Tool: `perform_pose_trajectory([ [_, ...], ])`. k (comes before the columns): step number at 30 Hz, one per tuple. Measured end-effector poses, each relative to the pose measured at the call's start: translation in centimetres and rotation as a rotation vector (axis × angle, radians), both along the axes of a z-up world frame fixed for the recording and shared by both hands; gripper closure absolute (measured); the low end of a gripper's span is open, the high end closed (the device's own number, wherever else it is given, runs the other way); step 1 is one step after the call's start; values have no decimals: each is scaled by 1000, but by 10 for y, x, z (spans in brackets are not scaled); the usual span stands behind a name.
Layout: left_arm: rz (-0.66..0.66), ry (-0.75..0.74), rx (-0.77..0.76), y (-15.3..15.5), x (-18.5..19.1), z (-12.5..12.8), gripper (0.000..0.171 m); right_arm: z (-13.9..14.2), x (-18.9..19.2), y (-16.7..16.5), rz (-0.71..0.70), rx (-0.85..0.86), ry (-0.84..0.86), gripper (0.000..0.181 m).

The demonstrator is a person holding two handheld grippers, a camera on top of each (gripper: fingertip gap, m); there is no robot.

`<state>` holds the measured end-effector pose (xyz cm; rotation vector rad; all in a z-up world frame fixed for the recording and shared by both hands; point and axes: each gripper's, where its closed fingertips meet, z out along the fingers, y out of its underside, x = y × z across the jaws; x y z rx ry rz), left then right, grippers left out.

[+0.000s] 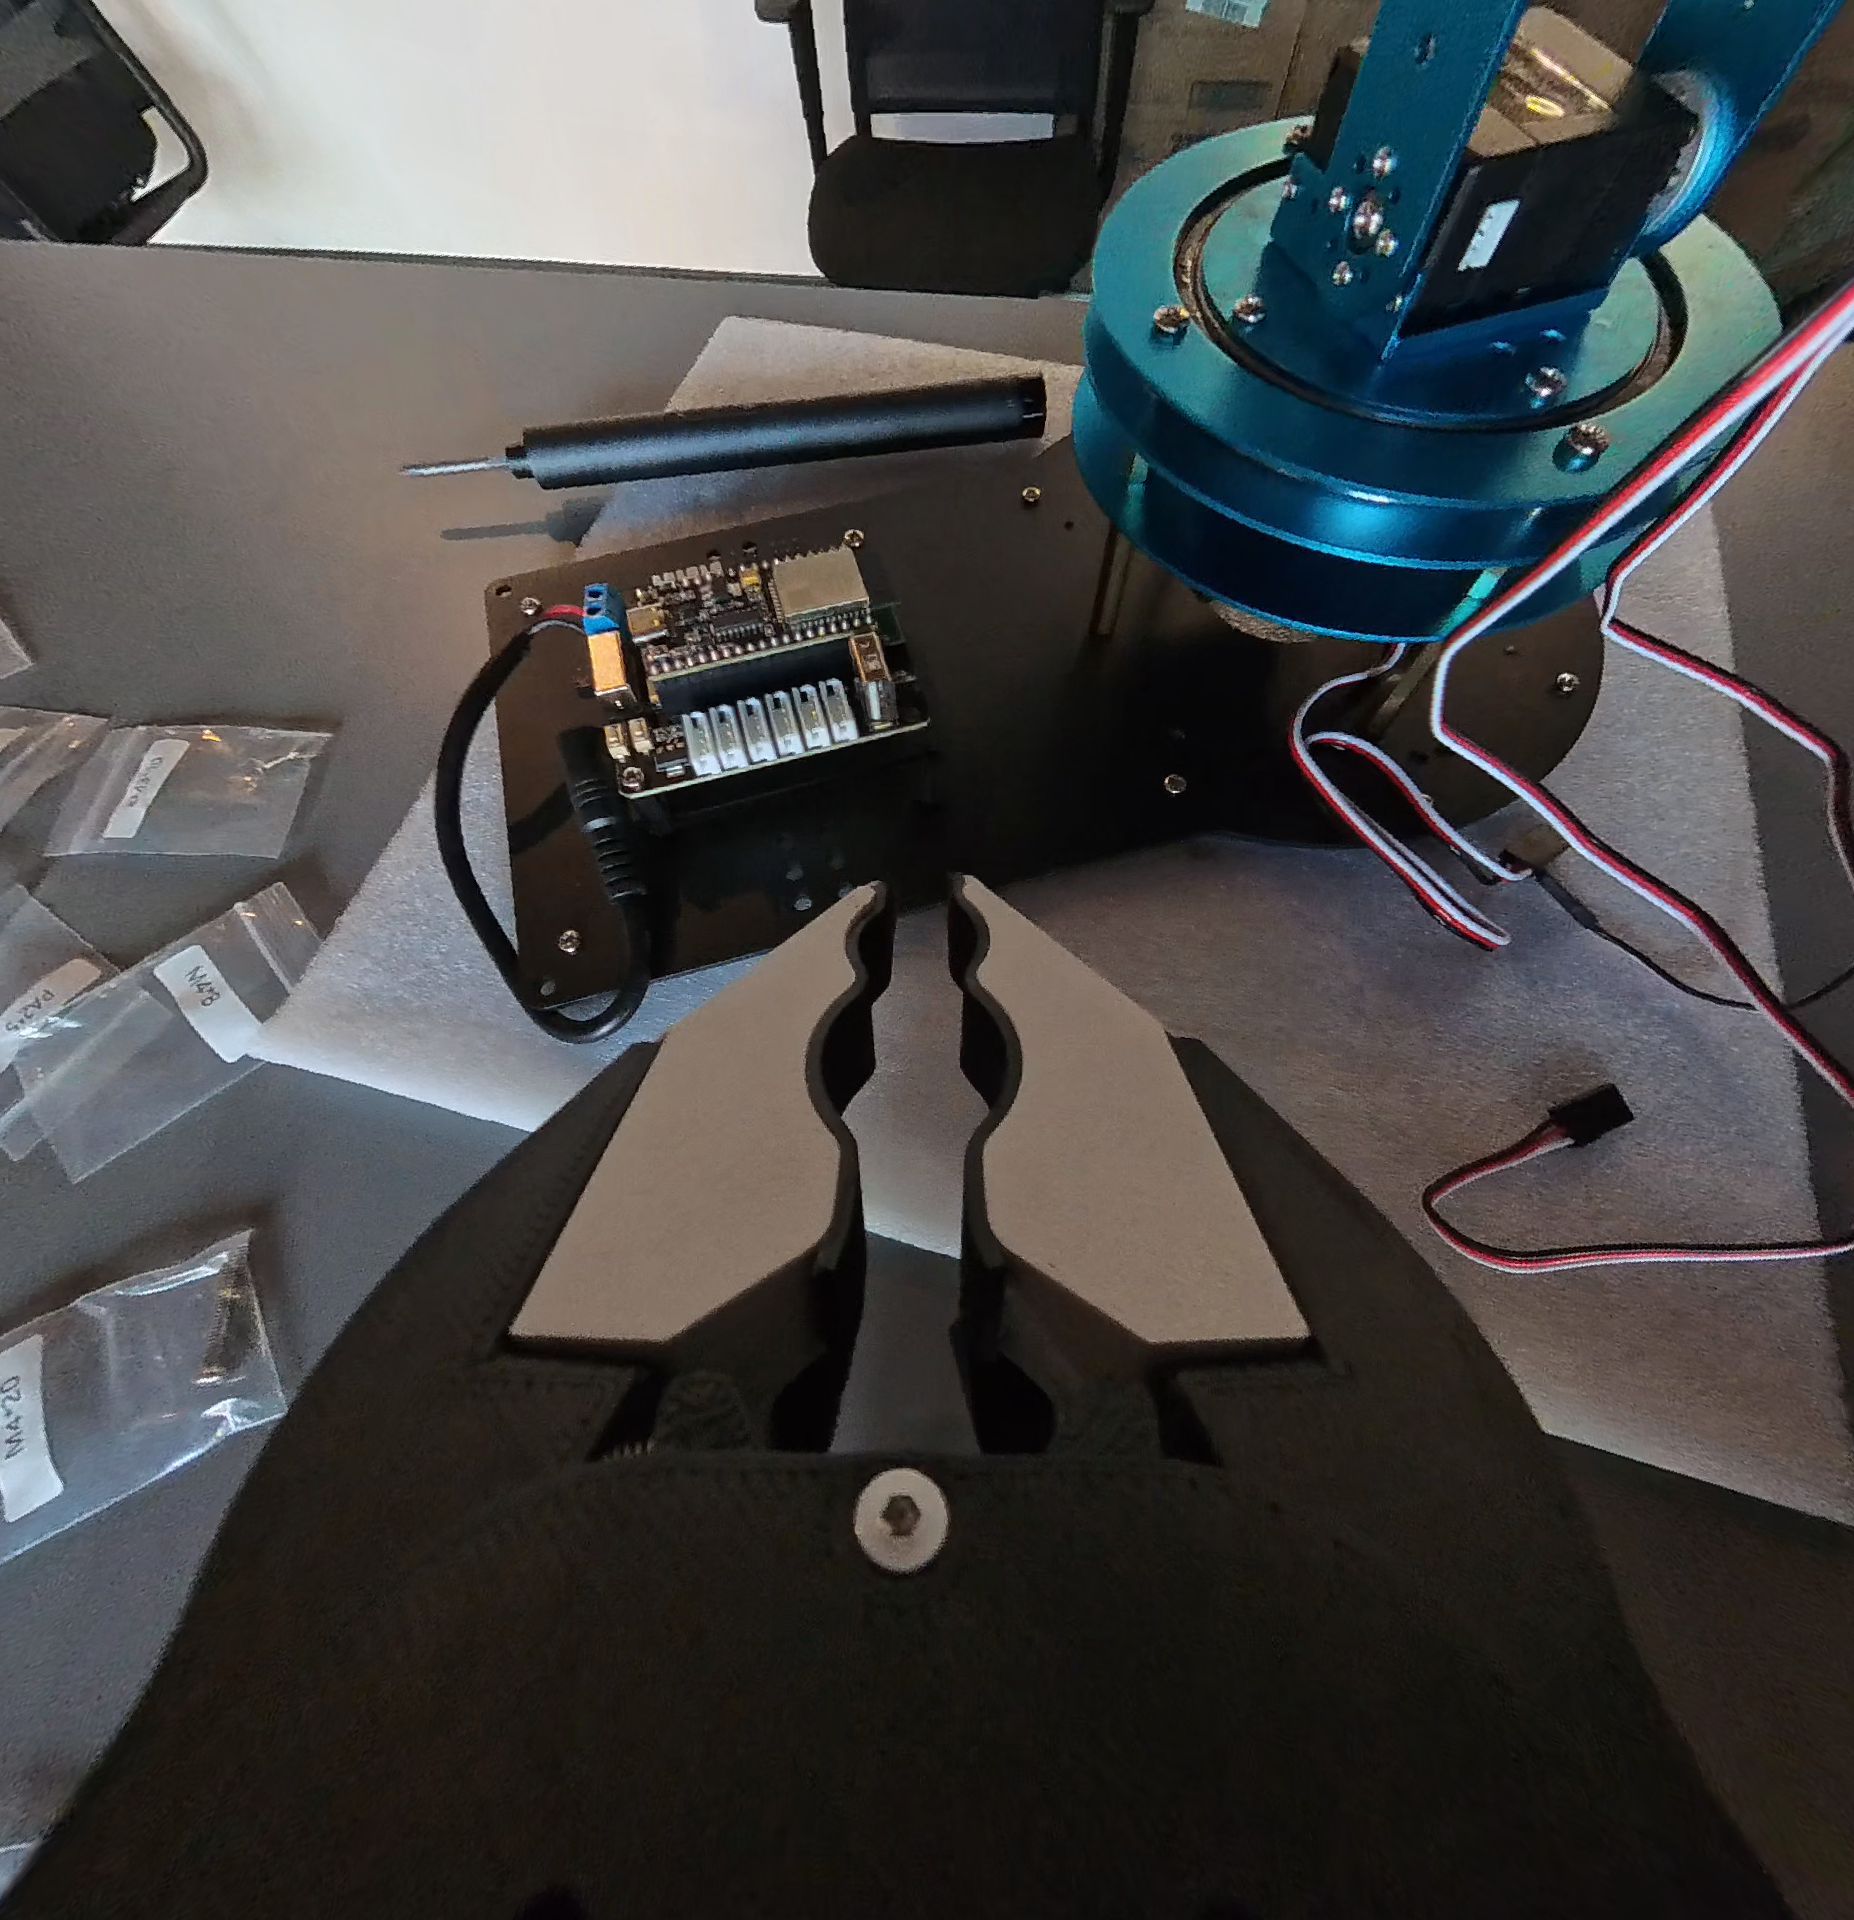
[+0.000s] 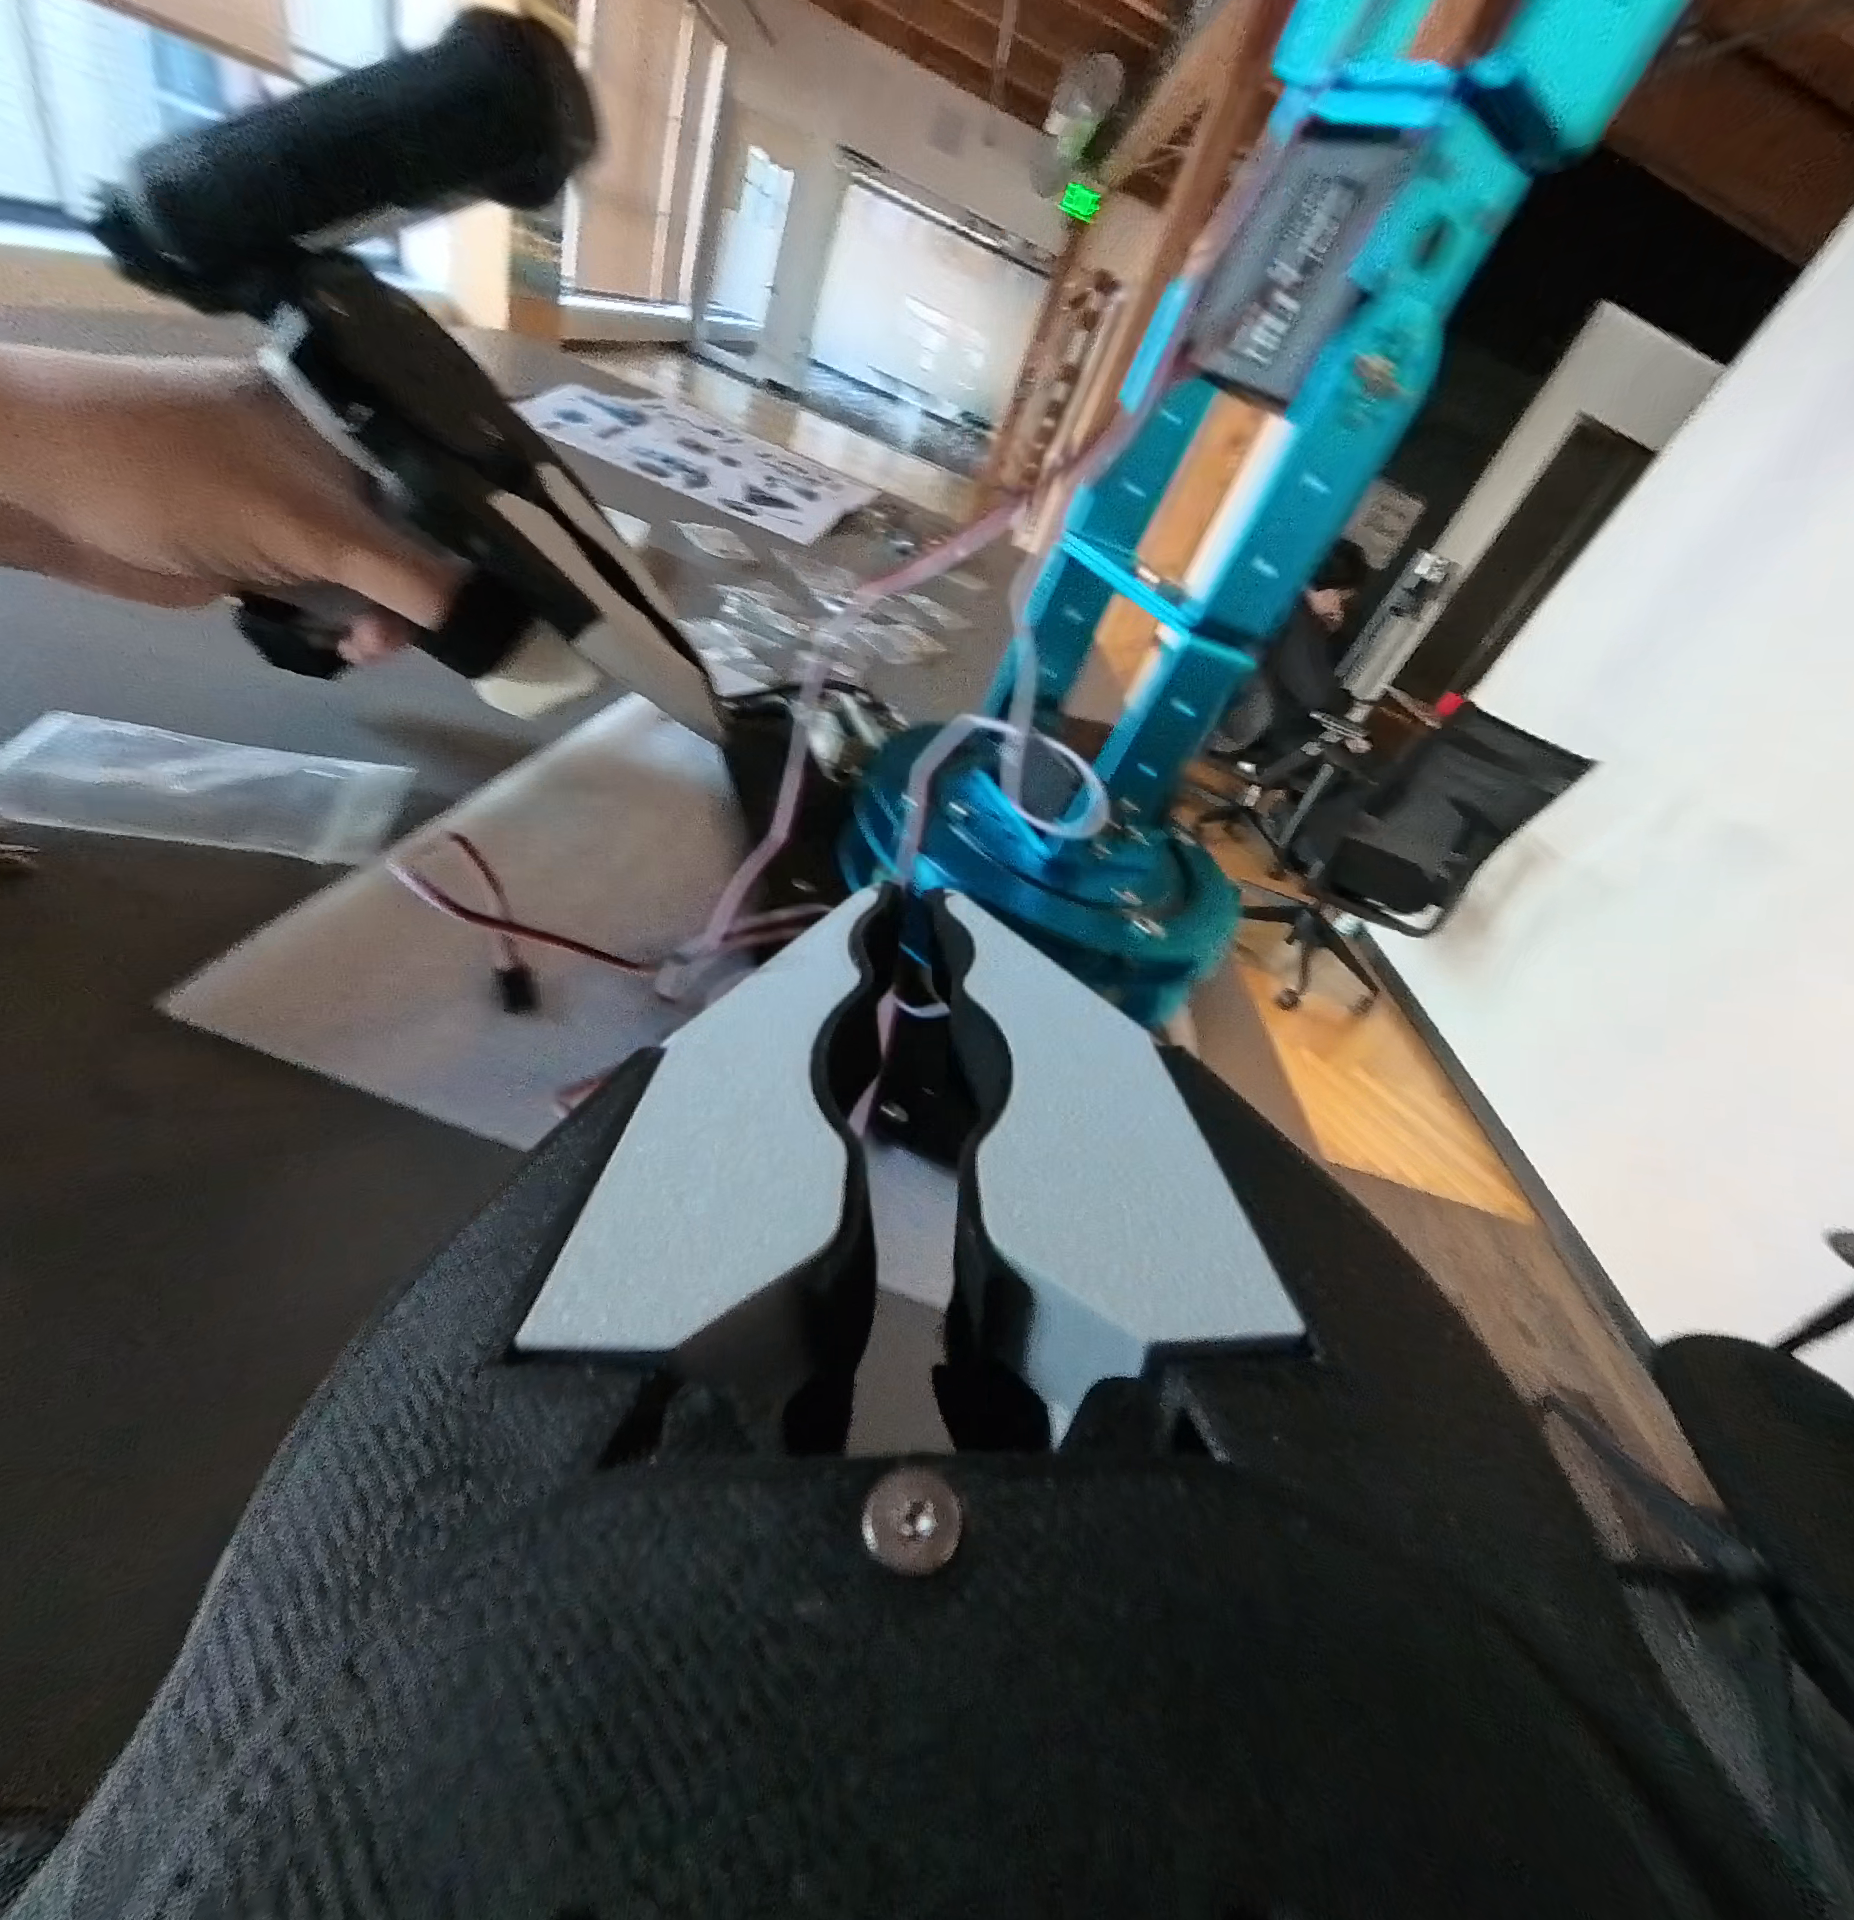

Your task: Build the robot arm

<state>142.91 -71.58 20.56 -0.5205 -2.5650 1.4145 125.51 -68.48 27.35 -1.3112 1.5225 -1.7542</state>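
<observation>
My left gripper [image 1: 918, 899] is shut and empty. It hovers over the near edge of a black baseplate [image 1: 1027, 727] that carries a circuit board [image 1: 767, 665] and a blue robot arm on a round turntable [image 1: 1370, 447]. Red, white and black servo wires [image 1: 1629, 499] run taut from the arm's base to the upper right. My right gripper [image 2: 912, 899] is close to the turntable [image 2: 1058, 862] and is shut on a thin servo wire [image 2: 907, 1003] that passes between its fingers. The left gripper [image 2: 710, 691] and the hand [image 2: 175, 468] holding it show at the left of the blurred right wrist view.
A black electric screwdriver [image 1: 757, 442] lies behind the board. Several small plastic bags of screws [image 1: 175, 790] lie on the left. A loose wire with a black connector [image 1: 1588, 1117] rests on the white foam sheet [image 1: 1318, 1039]. A black chair [image 1: 954, 156] stands beyond the table. My right fingertips sit around 20 cm from my left ones. The black electric screwdriver [image 1: 757, 442] lies around 20 cm away from my left fingertips.
</observation>
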Motion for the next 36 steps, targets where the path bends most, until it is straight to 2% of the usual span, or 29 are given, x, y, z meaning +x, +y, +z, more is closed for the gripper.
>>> perform_pose_trajectory([
  [3, 2, 2, 1, 2, 6, 0, 164, 4, 39, 31, 86, 20, 49, 177],
  [5, -4, -8, -12, 5, 15, 2, 164, 2, 70, 36, 59, 17, 149, 181],
  [8, -24, -23, -32, 12, 32, 10, 166, -4, 116, 30, -19, -46, 306, 181],
  [10, -46, -40, -55, 15, 44, 17, 167, -20, 138, 24, -88, 4, 409, 181],
  [12, -72, -36, -49, 16, 53, 19, 165, -29, 155, 20, -144, 107, 406, 176],
  [14, -96, -3, -50, 15, 57, 22, 164, -37, 165, 17, -182, 131, 416, 175],
  [17, -154, 64, -44, 16, 51, 24, 162, -37, 159, 20, -213, -33, 524, 175],
  [19, -189, 92, -48, 17, 42, 21, 161, -32, 149, 31, -184, -145, 537, 175],
  [22, -211, 102, -39, 14, 24, 12, 153, -31, 122, 45, -146, -214, 537, 174],
  [24, -201, 92, -37, 8, 13, 9, 151, -29, 102, 47, -144, -247, 523, 174],
  [29, -162, 76, -20, -5, -6, 3, 151, -18, 51, 24, -238, -274, 360, 174],
  [33, -129, 75, -12, -12, -11, -1, 159, -19, 50, 6, -263, -315, 269, 173],
  [36, -131, 62, -19, -16, -15, -1, 160, -13, 61, 8, -246, -427, 241, 174],
])
